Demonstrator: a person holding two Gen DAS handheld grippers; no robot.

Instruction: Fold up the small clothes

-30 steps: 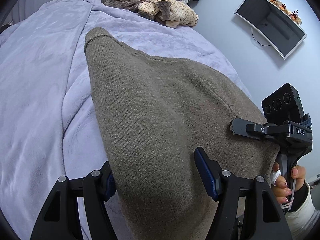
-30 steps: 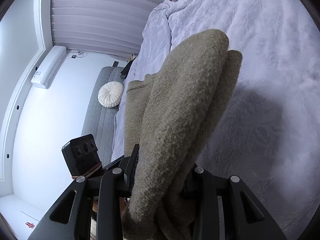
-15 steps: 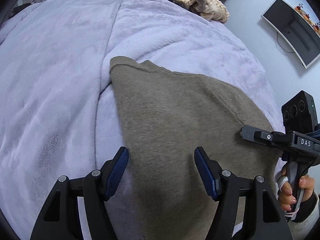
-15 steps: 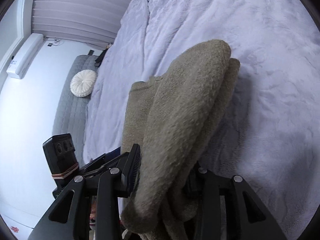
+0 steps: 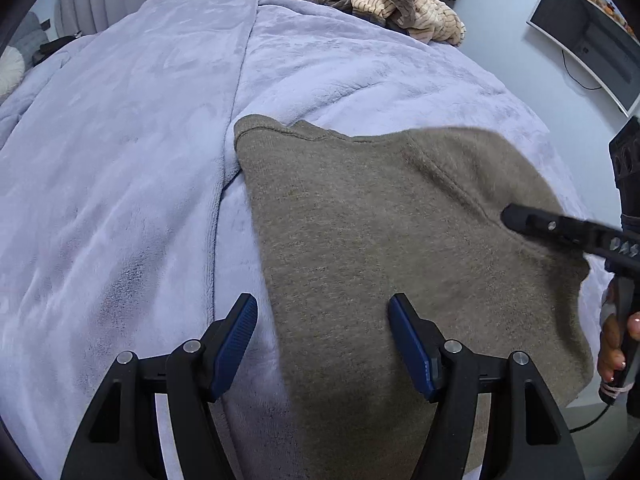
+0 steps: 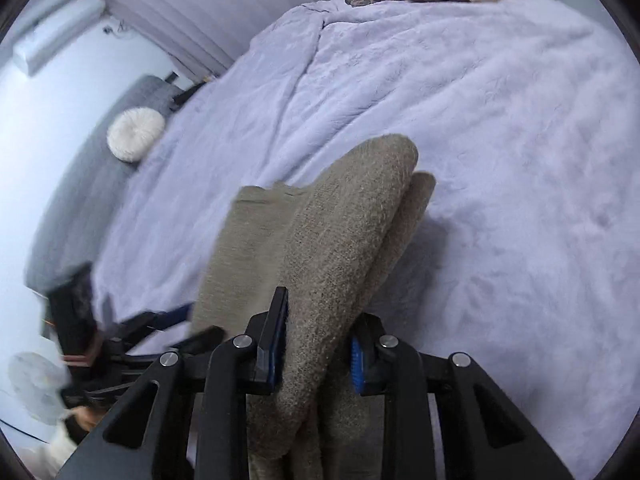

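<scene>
Plush lilac blanket (image 5: pixel 120 160) | left hand-held gripper (image 5: pixel 323 344) apart | right hand-held gripper (image 6: pixel 318 344) closing on knit sweater (image 6: pixel 340 240)

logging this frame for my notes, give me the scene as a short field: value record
surface: bed with a lilac blanket
garment: brown knit sweater, spread on the blanket, one edge lifted and bunched
left gripper: open, above the sweater's near left edge, nothing between the fingers
right gripper: closing, bunched sweater fabric between the fingers
background: pile of tan and brown clothes at the far end of the bed; round white cushion on a grey sofa; screen on the wall
</scene>
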